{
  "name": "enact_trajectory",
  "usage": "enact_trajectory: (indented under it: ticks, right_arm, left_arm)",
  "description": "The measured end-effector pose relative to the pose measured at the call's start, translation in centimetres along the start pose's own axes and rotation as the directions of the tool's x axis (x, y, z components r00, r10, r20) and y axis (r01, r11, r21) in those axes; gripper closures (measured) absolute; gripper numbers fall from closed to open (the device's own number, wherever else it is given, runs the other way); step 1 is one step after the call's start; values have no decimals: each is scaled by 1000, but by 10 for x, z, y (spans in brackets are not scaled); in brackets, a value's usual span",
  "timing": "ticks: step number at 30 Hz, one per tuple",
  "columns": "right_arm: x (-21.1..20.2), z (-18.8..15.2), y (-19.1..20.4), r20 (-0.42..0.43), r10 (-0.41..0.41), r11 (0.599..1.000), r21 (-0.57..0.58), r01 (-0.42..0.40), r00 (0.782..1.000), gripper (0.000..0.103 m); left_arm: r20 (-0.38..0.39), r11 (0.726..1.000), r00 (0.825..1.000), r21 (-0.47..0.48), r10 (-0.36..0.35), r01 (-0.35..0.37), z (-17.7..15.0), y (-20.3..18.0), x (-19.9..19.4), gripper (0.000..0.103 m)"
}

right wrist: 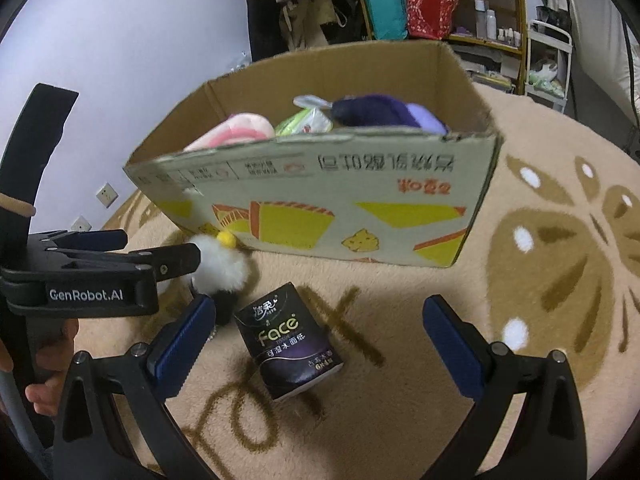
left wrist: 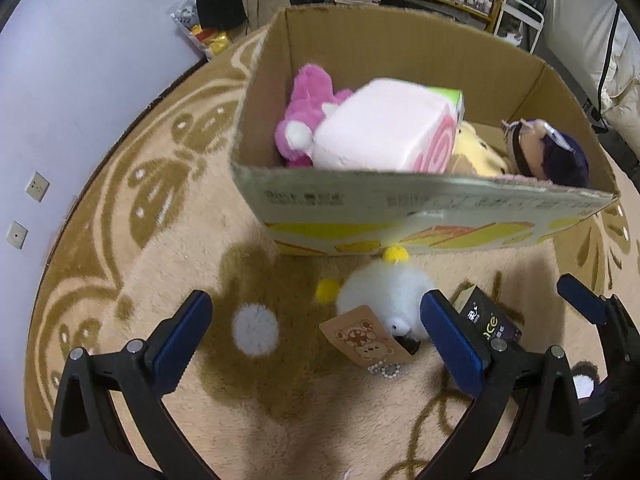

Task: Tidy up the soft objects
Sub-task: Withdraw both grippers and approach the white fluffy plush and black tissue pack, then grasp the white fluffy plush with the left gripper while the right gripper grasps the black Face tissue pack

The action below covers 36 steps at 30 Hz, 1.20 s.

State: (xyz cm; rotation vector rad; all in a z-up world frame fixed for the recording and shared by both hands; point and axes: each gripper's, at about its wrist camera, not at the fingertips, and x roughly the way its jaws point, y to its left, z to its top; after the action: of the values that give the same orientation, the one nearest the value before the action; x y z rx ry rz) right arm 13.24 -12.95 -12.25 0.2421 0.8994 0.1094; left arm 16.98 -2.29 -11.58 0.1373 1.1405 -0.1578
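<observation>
A cardboard box (left wrist: 400, 208) stands on the rug and holds a magenta plush (left wrist: 308, 96), a pink roll cushion (left wrist: 384, 132), a yellow plush and a purple-haired doll (left wrist: 548, 148). A white fluffy toy (left wrist: 384, 296) with yellow pompoms and a paper tag lies on the rug before the box; it also shows in the right wrist view (right wrist: 224, 264). A dark tissue pack (right wrist: 288, 344) lies beside it. My left gripper (left wrist: 316, 336) is open just short of the white toy. My right gripper (right wrist: 320, 344) is open around the tissue pack, not touching it.
The beige patterned rug (left wrist: 160, 240) covers the floor. A white wall (left wrist: 80, 60) with sockets stands to the left. Shelves (right wrist: 440, 8) with bags and bottles stand behind the box (right wrist: 320, 200). The left gripper's body (right wrist: 100, 276) sits close at the right view's left.
</observation>
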Motion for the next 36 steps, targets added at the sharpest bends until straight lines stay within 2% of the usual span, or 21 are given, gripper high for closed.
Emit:
enact_trajectory:
  ticks: [6,11,24,32,36]
  right_arm:
    - [15,-6,4,-42,4,1000,-24,-5,999,2]
    - [27,-9,5,-75,0,999,-37,-3,997,11]
    - [25,-13,1,-70,23,999,-25,-24,997,11]
    - [28,-11,8,-77,22,999,-44,-26,997,12]
    - [33,-12,15,-88,17,998,-63,-22,996,17]
  left_arm:
    - [-24,1000,1000,13,4,-3,-2,-5,12,0]
    - [-26,1000,1000,18,-1,1,1,-8,18,0]
    - [-56,1000,998,-11,-22,21,4,-7,32,1]
    - [-55,1000,998,10,-8,9,0,-12,32,1]
    - [-57,1000,998,12,7,-6,0,-19,33,1]
